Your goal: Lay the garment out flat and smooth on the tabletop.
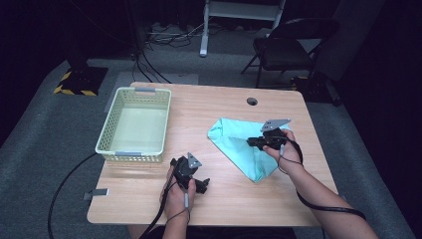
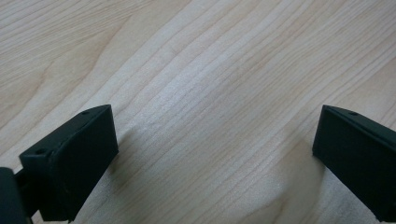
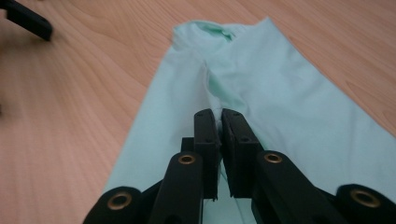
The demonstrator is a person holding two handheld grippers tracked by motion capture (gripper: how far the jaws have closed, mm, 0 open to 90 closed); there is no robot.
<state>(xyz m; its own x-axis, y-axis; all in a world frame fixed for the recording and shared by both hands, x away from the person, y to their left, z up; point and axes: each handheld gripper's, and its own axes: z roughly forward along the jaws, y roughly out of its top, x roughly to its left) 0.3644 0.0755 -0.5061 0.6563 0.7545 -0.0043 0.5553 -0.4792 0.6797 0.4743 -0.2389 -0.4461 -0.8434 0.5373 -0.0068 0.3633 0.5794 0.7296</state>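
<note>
My right gripper has its jaws pressed together on a raised fold of the mint-green cloth; in the right gripper view I see the fabric pinched up into a ridge that runs from the pads toward the top of the frame. In the high view that same right gripper sits right of centre, over the cloth, which lies folded into a rough triangle on the wooden table.

My left gripper has its jaws spread wide, with only bare wood grain between them. The high view places the left gripper at lower centre, well apart from the cloth.

The pale green plastic basket stands in the left part of the high view, just above my left hand, and I see nothing inside it. That view also takes in a dark folding chair on the grey floor beyond the table, at upper right.
</note>
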